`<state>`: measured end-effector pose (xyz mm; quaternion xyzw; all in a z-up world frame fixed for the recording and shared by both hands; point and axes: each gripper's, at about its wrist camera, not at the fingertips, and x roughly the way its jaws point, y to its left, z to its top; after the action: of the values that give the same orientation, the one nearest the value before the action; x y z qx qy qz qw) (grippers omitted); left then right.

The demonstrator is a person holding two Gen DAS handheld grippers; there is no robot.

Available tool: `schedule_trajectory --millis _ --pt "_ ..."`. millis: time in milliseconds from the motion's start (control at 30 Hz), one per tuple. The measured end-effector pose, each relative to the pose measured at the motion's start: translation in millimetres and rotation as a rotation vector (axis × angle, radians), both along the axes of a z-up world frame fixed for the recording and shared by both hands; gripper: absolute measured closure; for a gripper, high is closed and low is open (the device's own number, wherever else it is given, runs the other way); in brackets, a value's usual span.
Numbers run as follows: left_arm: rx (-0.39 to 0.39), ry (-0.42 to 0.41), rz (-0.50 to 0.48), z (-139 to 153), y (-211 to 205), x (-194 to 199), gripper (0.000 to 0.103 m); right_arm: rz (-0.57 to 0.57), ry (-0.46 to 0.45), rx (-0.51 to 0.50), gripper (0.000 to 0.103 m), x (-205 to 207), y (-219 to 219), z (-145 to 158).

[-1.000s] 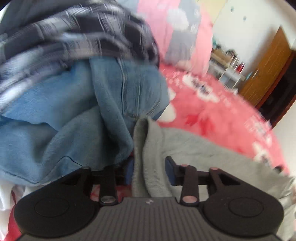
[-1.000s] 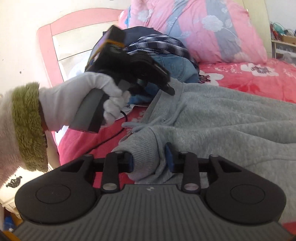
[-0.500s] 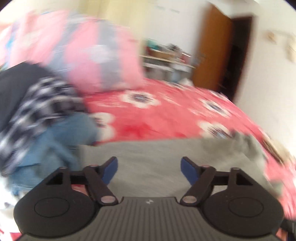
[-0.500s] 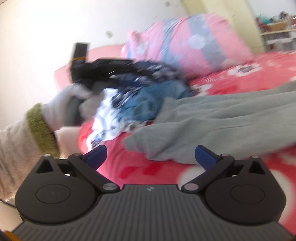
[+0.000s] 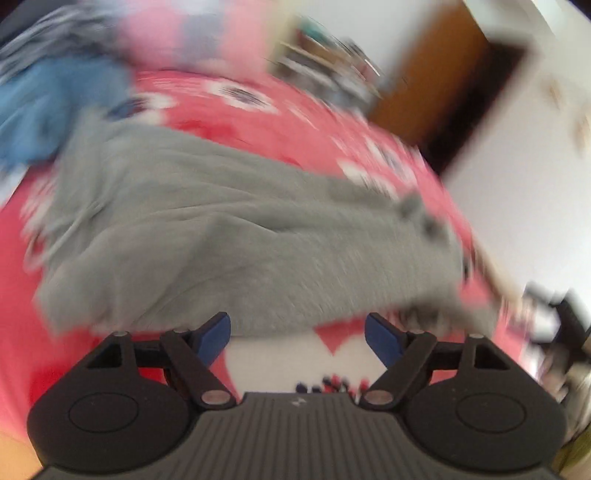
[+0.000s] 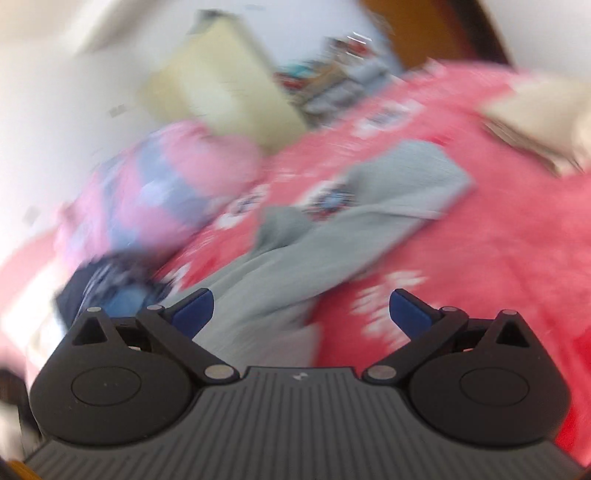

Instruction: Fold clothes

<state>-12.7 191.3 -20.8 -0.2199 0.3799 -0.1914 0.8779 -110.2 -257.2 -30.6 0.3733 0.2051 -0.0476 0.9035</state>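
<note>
Both views motion-blurred. Left view, left to right: blue denim heap [image 5: 40, 107] at far left with a plaid garment [image 5: 44, 33] above it, soft and crumpled. One gray sweatshirt [image 5: 236, 236], fleecy knit with wrinkles, lies spread flat across the red floral bedspread [image 5: 280, 122], just ahead of the left gripper [image 5: 297, 334], not touching it. Left gripper's blue pads are spread wide, empty. Pink-and-blue floral pillow [image 5: 184, 33] behind, cluttered shelf [image 5: 325, 74], one brown wooden door [image 5: 428, 70], white wall at right.

Right view: clothes pile [image 6: 110, 284] lower left, pillow [image 6: 159, 184], cream cabinet [image 6: 225, 96], gray sweatshirt [image 6: 332, 236] running diagonally over the bedspread [image 6: 498, 221]. Right gripper [image 6: 301, 314] fingers released, wide apart, holding nothing, above the sweatshirt's near edge.
</note>
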Motion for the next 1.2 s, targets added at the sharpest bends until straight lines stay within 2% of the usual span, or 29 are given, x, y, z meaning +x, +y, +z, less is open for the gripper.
schedule_trajectory --millis 67,133,267,400,500,533,567,600,667,733,767,867,1000,1100,1200 --pt "-0.123 0.013 0.137 -9.8 21.3 -6.0 0.021 -0.035 0.026 0.147 0.001 24.7 -33.1 -13.1" --pt "-0.196 0.031 0.264 -18.4 37.4 -10.5 0.021 -0.062 0.033 0.286 0.001 51.3 -57.2 -27.9" --pt "-0.216 0.033 0.437 -30.0 50.7 -13.3 0.019 -0.123 0.049 0.481 0.001 100.4 -87.1 -57.1" --pt "-0.277 0.067 0.544 -49.8 57.3 -6.4 0.019 -0.165 0.037 0.543 0.005 128.3 -101.1 -77.8" --pt "-0.298 0.066 0.613 -63.0 56.7 5.2 0.021 -0.183 0.021 0.579 0.023 140.0 -108.7 -88.3" --pt "-0.311 0.061 0.635 -67.5 56.0 7.7 0.024 -0.189 0.016 0.591 0.032 144.0 -111.2 -91.8" --pt "-0.317 0.055 0.661 -70.9 55.8 9.6 0.029 -0.195 0.011 0.603 0.047 147.9 -113.7 -95.3" --pt "-0.315 0.047 0.682 -72.5 55.3 10.8 0.032 -0.201 0.005 0.615 0.054 151.8 -116.2 -98.8" --pt "-0.305 0.033 0.717 -74.2 54.0 11.9 0.052 -0.202 -0.008 0.604 0.081 149.4 -117.1 -96.8" --pt "-0.285 0.026 0.731 -74.1 53.6 13.1 0.070 -0.201 -0.026 0.576 0.089 143.2 -115.9 -90.7" --pt "-0.279 0.021 0.732 -73.5 54.0 13.1 0.074 -0.199 -0.038 0.553 0.092 140.2 -114.3 -84.4" --pt "-0.267 -0.024 0.711 -64.6 57.0 10.5 0.083 -0.184 -0.085 0.491 0.093 130.1 -110.6 -61.0" --pt "-0.253 -0.116 0.677 -40.7 68.2 7.4 0.087 -0.136 -0.151 0.421 0.094 101.8 -94.6 -22.5" --pt "-0.245 -0.159 0.672 -25.2 83.8 7.9 0.088 -0.092 -0.206 0.407 0.094 64.1 -76.4 -1.2" --pt "-0.234 -0.182 0.679 -19.0 102.8 6.7 0.089 -0.059 -0.239 0.417 0.094 17.7 -51.2 2.3"
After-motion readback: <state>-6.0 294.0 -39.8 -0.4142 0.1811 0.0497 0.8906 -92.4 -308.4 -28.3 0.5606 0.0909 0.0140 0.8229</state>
